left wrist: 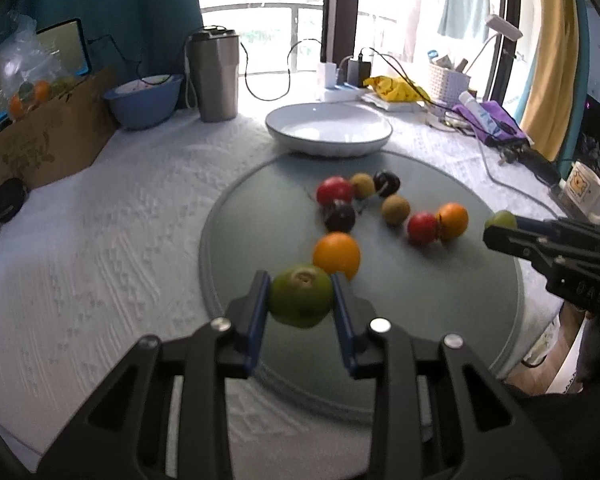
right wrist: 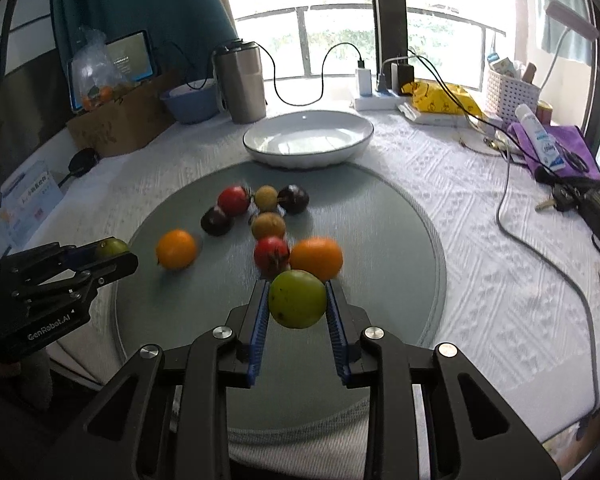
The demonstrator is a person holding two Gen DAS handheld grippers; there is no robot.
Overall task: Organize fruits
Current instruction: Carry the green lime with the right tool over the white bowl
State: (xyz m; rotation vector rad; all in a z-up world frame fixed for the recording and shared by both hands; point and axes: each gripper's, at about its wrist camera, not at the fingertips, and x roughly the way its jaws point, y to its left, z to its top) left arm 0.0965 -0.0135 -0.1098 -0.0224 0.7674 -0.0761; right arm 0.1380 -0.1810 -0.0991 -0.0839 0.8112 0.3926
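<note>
left gripper [left wrist: 301,300]: jaws clamped on round green fruit [left wrist: 300,301] | right gripper [right wrist: 297,300]: jaws clamped on second green fruit [right wrist: 297,298] | wide white shallow bowl [left wrist: 364,146]: straight ahead, beyond the loose fruits

Glossy white bowl [right wrist: 308,138], brushed-metal tumbler [right wrist: 241,82], embossed white tablecloth [right wrist: 480,248], seemingly frosted glass turntable [right wrist: 400,240]

Green fruit [left wrist: 300,300], orange oranges [left wrist: 337,255], white (dark-rimmed) bowl [left wrist: 329,145].

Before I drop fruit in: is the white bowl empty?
Empty: the white bowl shows only bare, glossy interior in both views; all loose fruit lies on the grey mat.
</note>
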